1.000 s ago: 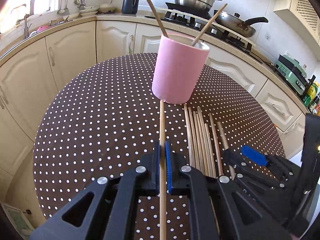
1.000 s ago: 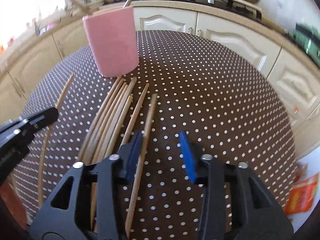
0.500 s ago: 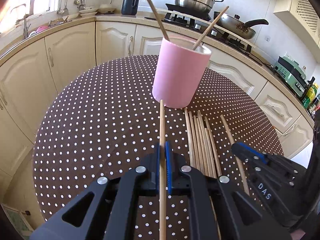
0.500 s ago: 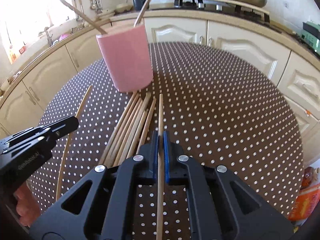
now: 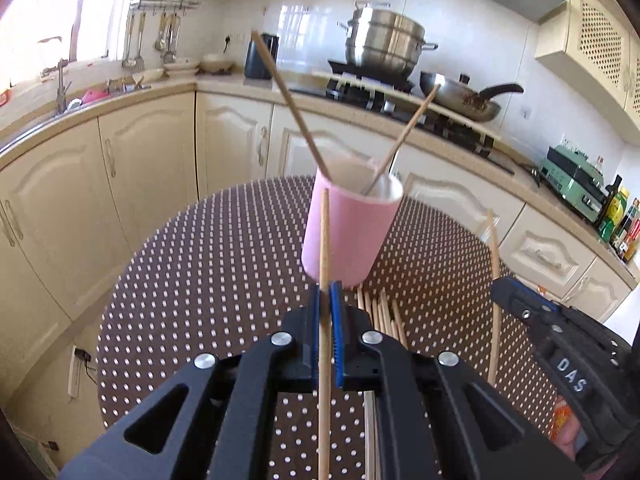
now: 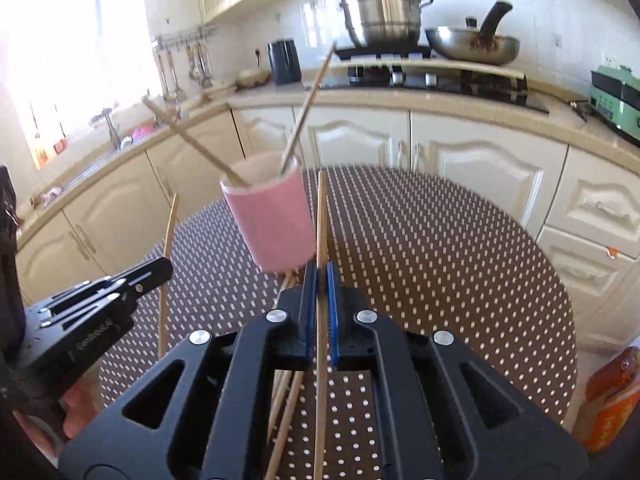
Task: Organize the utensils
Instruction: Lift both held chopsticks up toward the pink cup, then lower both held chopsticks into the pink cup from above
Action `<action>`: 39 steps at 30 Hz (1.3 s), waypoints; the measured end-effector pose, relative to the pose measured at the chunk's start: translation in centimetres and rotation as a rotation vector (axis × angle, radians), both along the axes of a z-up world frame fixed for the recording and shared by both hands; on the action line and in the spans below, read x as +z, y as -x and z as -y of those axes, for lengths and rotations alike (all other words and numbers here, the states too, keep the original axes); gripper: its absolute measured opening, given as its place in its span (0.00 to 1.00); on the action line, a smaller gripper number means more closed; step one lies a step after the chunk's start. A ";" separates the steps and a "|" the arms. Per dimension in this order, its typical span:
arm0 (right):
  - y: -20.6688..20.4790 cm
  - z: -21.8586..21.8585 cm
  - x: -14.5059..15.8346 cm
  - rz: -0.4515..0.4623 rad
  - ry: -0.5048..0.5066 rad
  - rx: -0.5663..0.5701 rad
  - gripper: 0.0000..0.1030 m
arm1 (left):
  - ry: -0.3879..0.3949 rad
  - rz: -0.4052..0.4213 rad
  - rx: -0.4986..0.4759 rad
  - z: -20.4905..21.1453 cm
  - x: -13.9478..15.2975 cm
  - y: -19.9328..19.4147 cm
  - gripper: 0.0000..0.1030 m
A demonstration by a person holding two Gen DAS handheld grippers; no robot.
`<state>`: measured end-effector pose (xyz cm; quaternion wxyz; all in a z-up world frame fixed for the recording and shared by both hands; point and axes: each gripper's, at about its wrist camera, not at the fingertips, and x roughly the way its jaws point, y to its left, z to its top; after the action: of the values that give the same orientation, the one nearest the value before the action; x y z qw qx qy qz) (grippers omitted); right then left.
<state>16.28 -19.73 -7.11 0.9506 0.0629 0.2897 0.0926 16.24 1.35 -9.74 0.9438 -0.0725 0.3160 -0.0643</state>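
Two hand-held grippers, left (image 5: 329,300) and right (image 6: 319,280), each clamp one chopstick, lifted off the dotted surface (image 5: 200,280) | step: carrying to pink cup (image 5: 352,232); spare chopsticks (image 5: 380,312) remain below | next: tip each into the cup

Left wrist view: mounted behind the left gripper (image 5: 329,292), looking forward and down along its fingers across the polka-dot round table (image 5: 192,280); pink cup (image 5: 352,232) near, at 12 o'clock; right gripper (image 5: 520,300) enters at 4 o'clock.

Right wrist view: same mounting behind the right gripper (image 6: 319,276), facing the same way; pink cup (image 6: 272,220) at 11 o'clock; left gripper (image 6: 156,268) enters at 8 o'clock.

Shared: table, cup, stove with steel pot (image 5: 384,44) (image 6: 380,10) and pan (image 5: 464,98) (image 6: 474,46) at 12 to 1 o'clock, cream cabinets (image 5: 152,152) (image 6: 480,164).
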 end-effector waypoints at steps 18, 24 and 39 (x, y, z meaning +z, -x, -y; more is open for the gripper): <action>-0.3 0.3 6.6 0.171 -0.047 0.003 0.05 | -0.015 0.215 0.017 0.7 7.3 0.4 0.06; -0.5 0.2 10.1 0.268 -0.052 -0.002 0.05 | -0.021 0.323 0.049 0.3 11.2 0.5 0.06; -7.0 -1.6 16.9 0.381 -0.036 -0.027 0.05 | -0.029 0.543 0.068 2.1 18.8 -1.3 0.06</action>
<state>23.27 -18.14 9.74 0.9881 0.0651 0.1020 0.0952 17.57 -0.70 9.03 0.9965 -0.0498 0.0495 -0.0450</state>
